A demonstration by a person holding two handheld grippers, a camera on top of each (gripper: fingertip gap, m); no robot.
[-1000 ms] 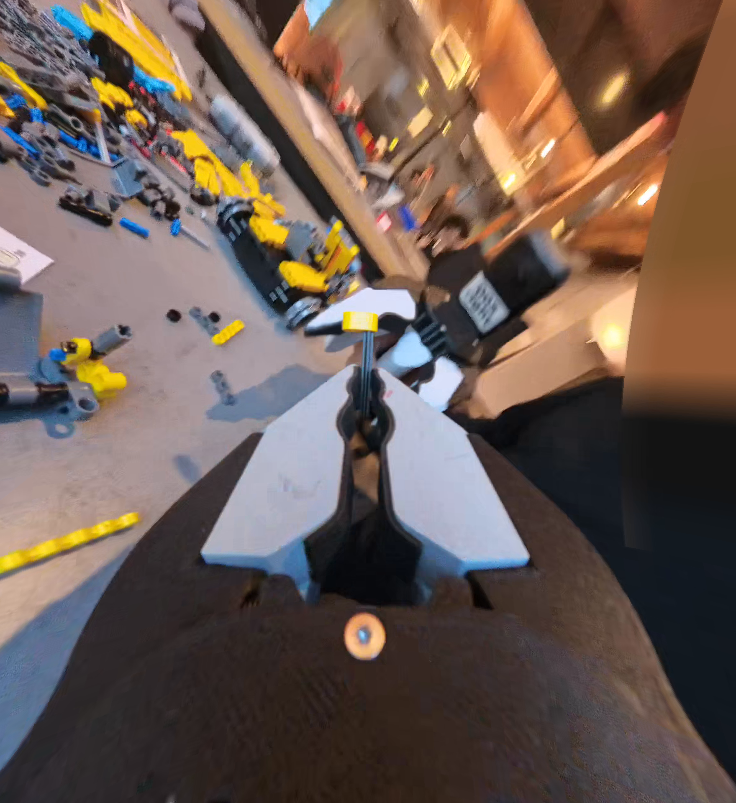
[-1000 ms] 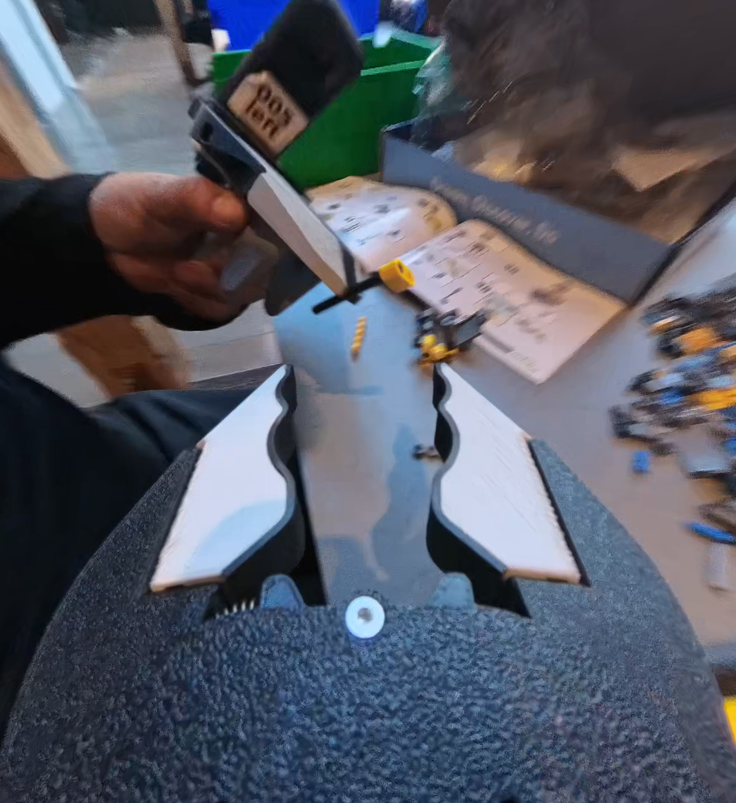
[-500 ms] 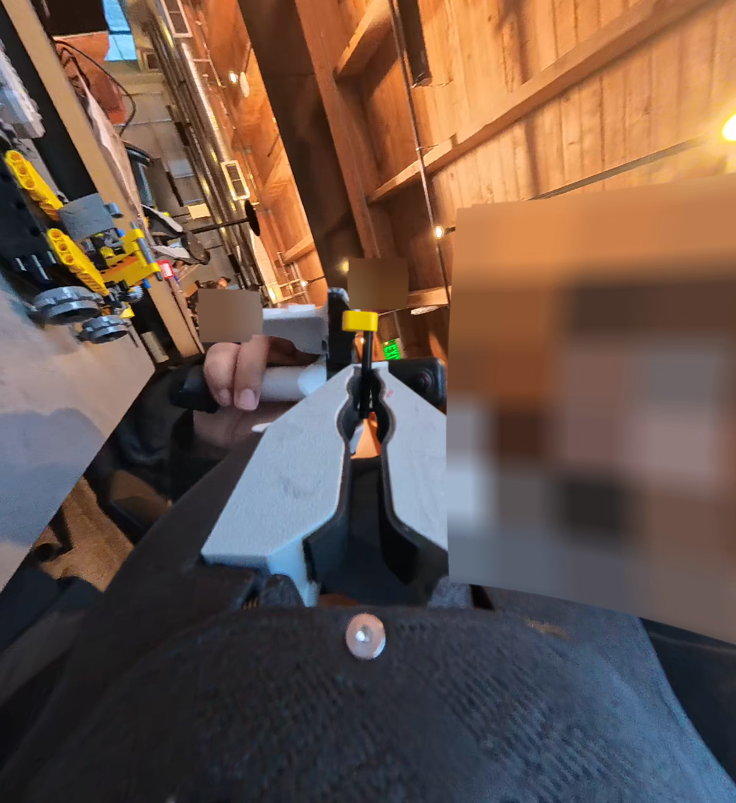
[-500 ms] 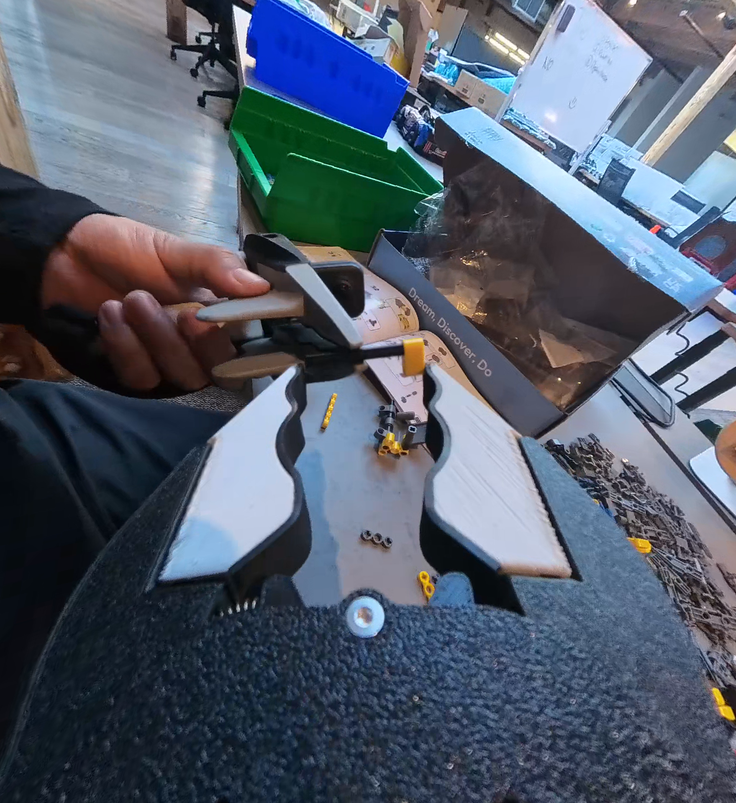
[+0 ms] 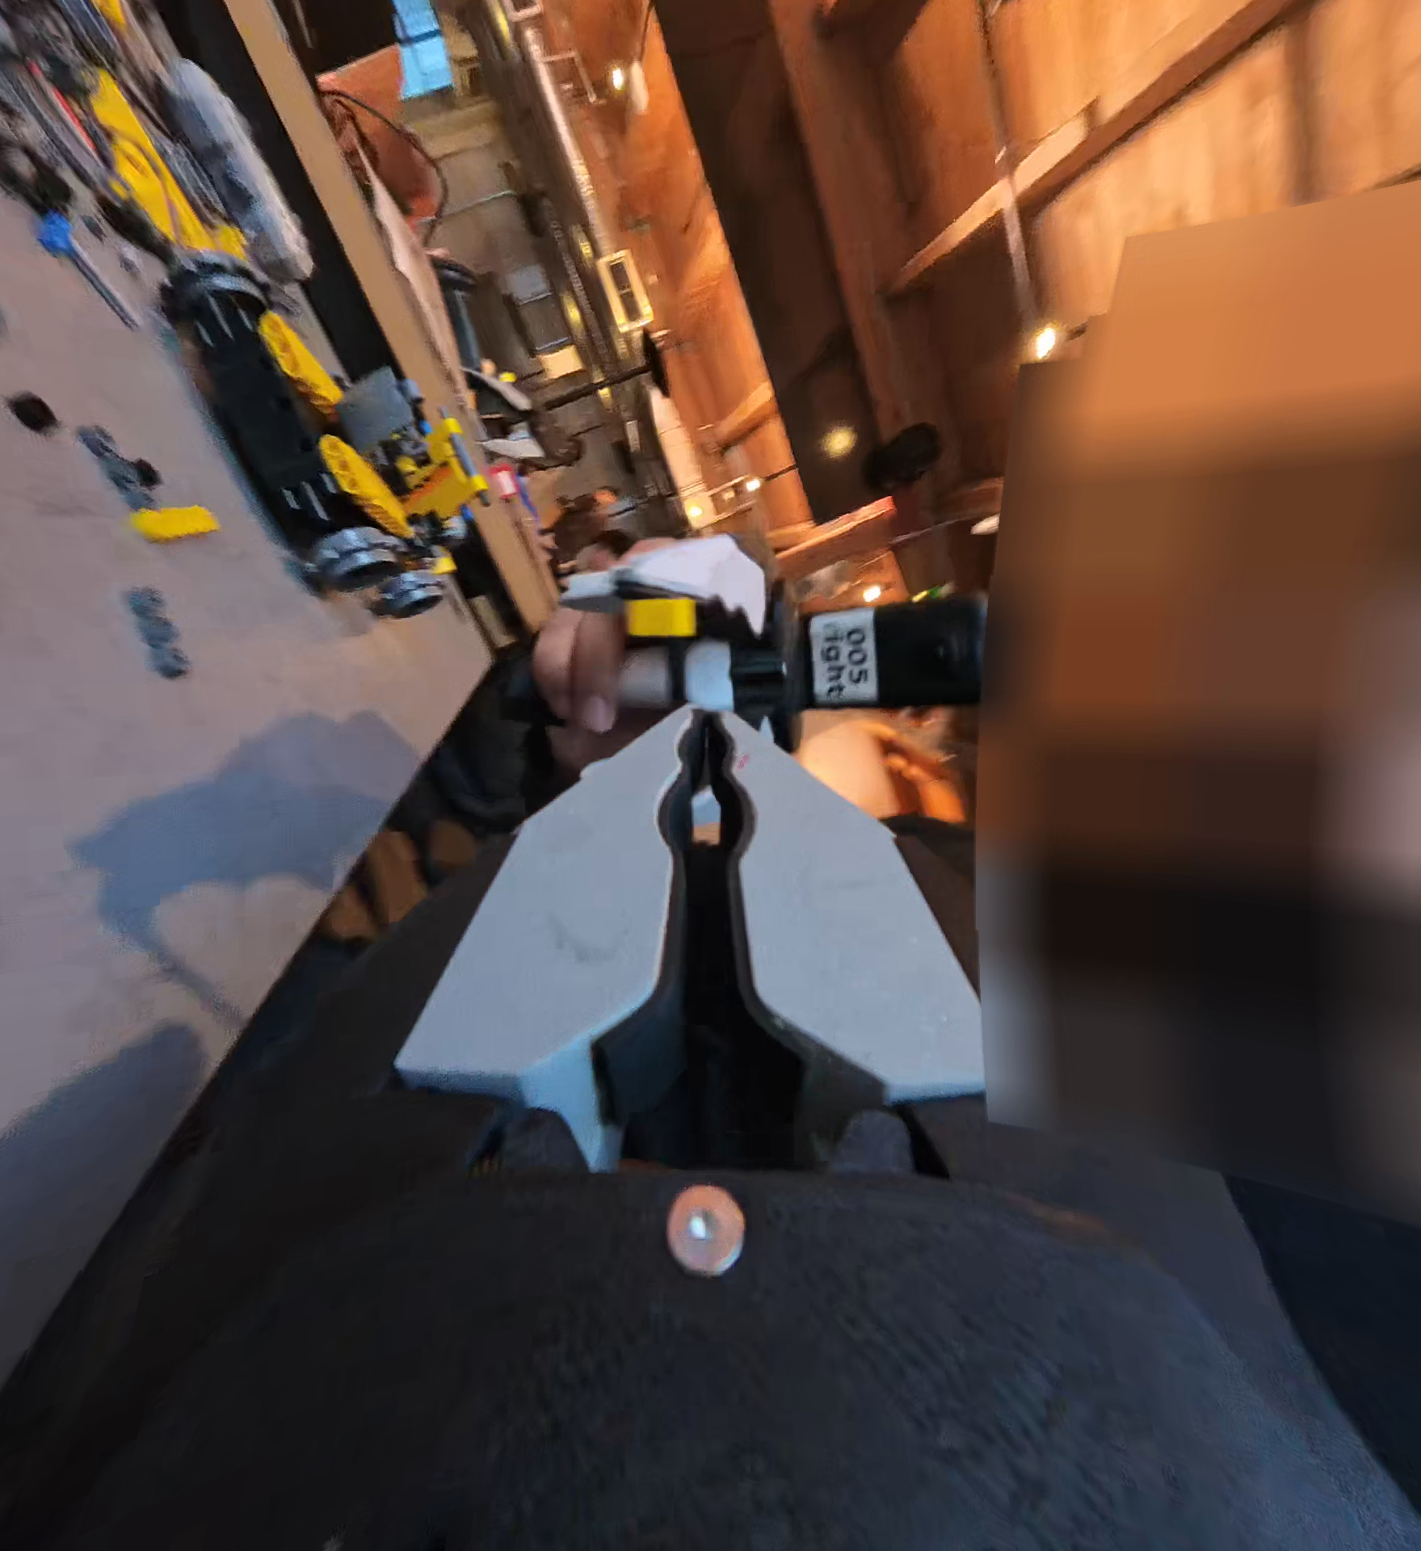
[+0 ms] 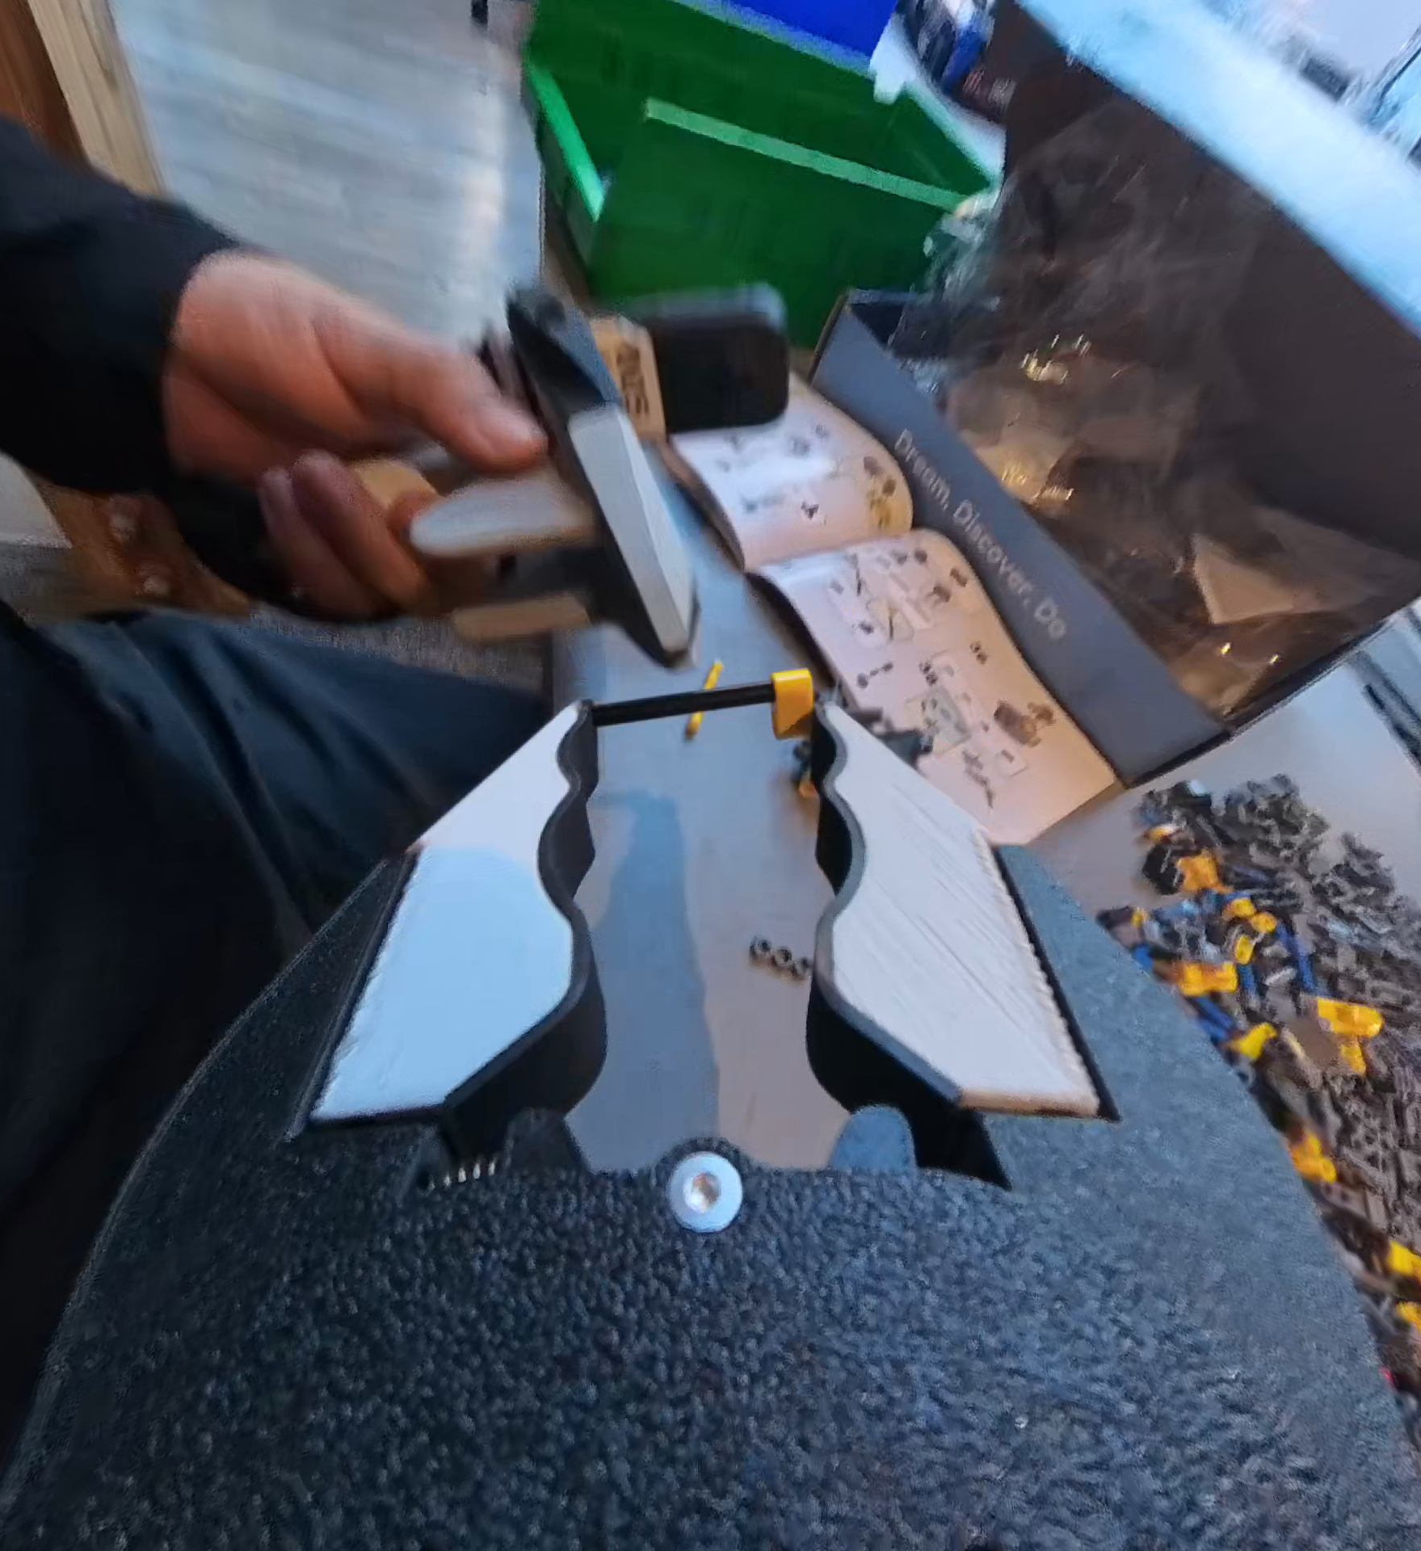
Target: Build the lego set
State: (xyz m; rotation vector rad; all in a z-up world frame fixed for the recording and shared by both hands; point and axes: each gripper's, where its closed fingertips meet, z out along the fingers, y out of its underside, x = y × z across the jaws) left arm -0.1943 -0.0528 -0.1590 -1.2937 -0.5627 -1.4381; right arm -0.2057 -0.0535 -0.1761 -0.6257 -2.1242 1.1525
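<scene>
A black axle (image 6: pixel 681 703) with a yellow bush (image 6: pixel 791 701) on one end spans the gap between my right gripper's (image 6: pixel 702 722) fingertips, touching both. The jaws stand wide apart, clamped on it end to end. My left gripper (image 5: pixel 702 730) is shut, with nothing showing between its jaws. In the right wrist view it (image 6: pixel 673 638) hovers just above the axle, held by a person's hand (image 6: pixel 312 394). In the left wrist view the bush (image 5: pixel 660 618) sits between the right gripper's fingers (image 5: pixel 690 575).
A grey table (image 5: pixel 60 755) carries a part-built yellow and black model (image 5: pixel 295 420) and a loose yellow beam (image 5: pixel 174 522). An open instruction booklet (image 6: pixel 883 587), a dark box (image 6: pixel 1193 378), a green bin (image 6: pixel 732 193) and a pile of small parts (image 6: pixel 1277 965) lie ahead.
The axle has left the left gripper's jaws and now sits between the right gripper's fingertips. The left gripper has drawn back a little above it.
</scene>
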